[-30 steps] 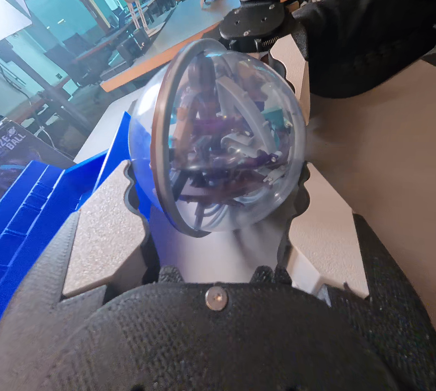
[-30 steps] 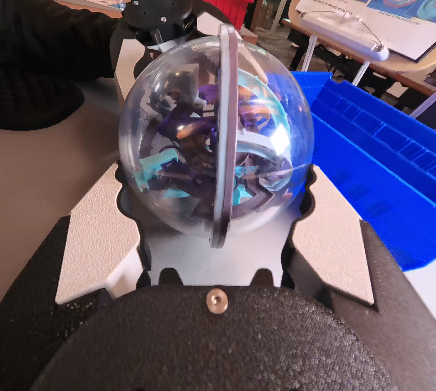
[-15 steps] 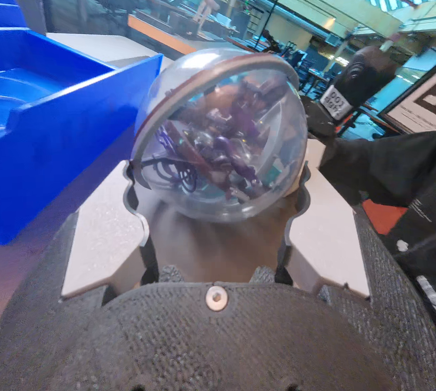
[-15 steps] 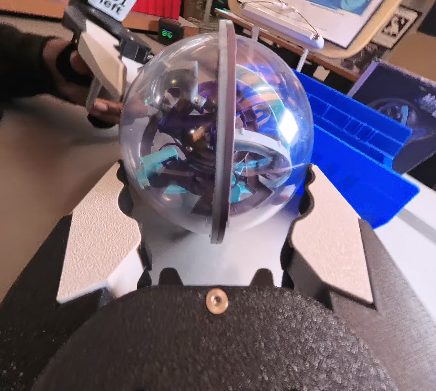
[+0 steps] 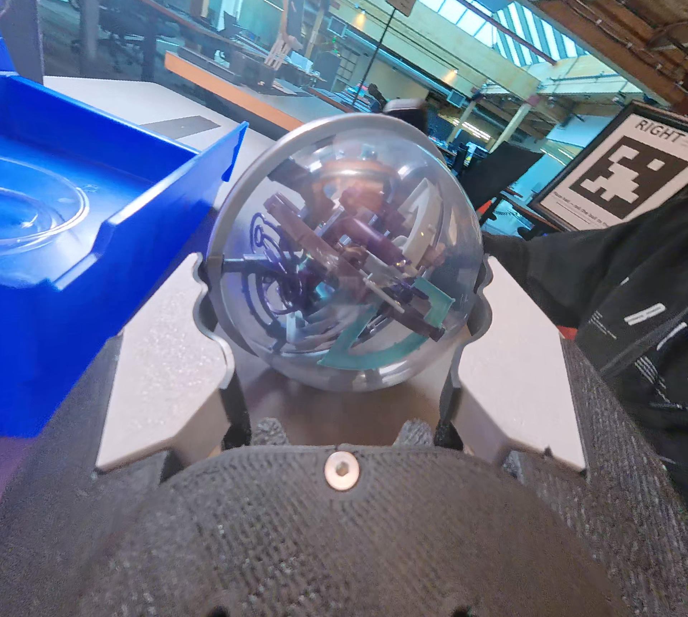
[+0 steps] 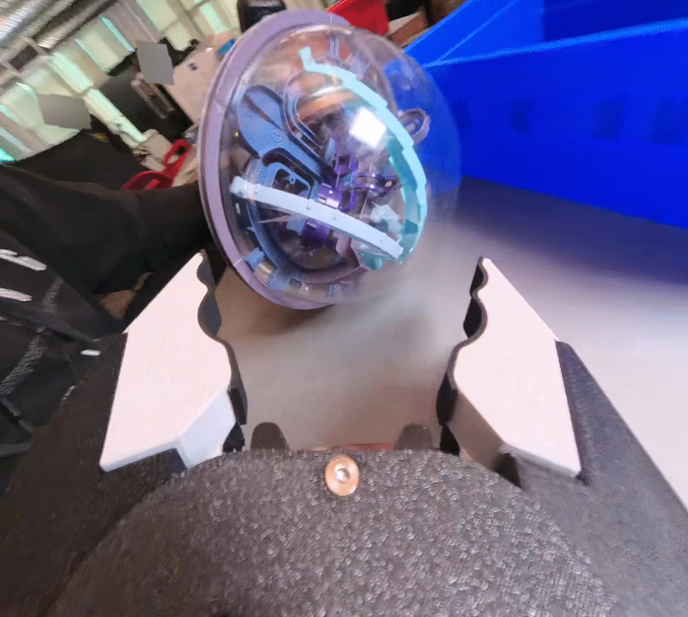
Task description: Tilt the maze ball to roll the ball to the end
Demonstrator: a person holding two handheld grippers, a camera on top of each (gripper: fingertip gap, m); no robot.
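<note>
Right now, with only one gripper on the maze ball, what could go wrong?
1. The left gripper alone clamps the maze ball by its smooth curved shell; a sharp tilt might let it slip.
2. The right gripper stands open, off the ball, so nothing backs it up.
3. The blue bin sits close; a swing could hit it.

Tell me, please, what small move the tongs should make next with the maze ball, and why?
Probably ease the right tongs forward and close them on the maze ball. They stand open with the sphere beyond their tips, so only the left tongs grip it, holding it tilted. A second hold would likely make fine tilting steadier.
</note>
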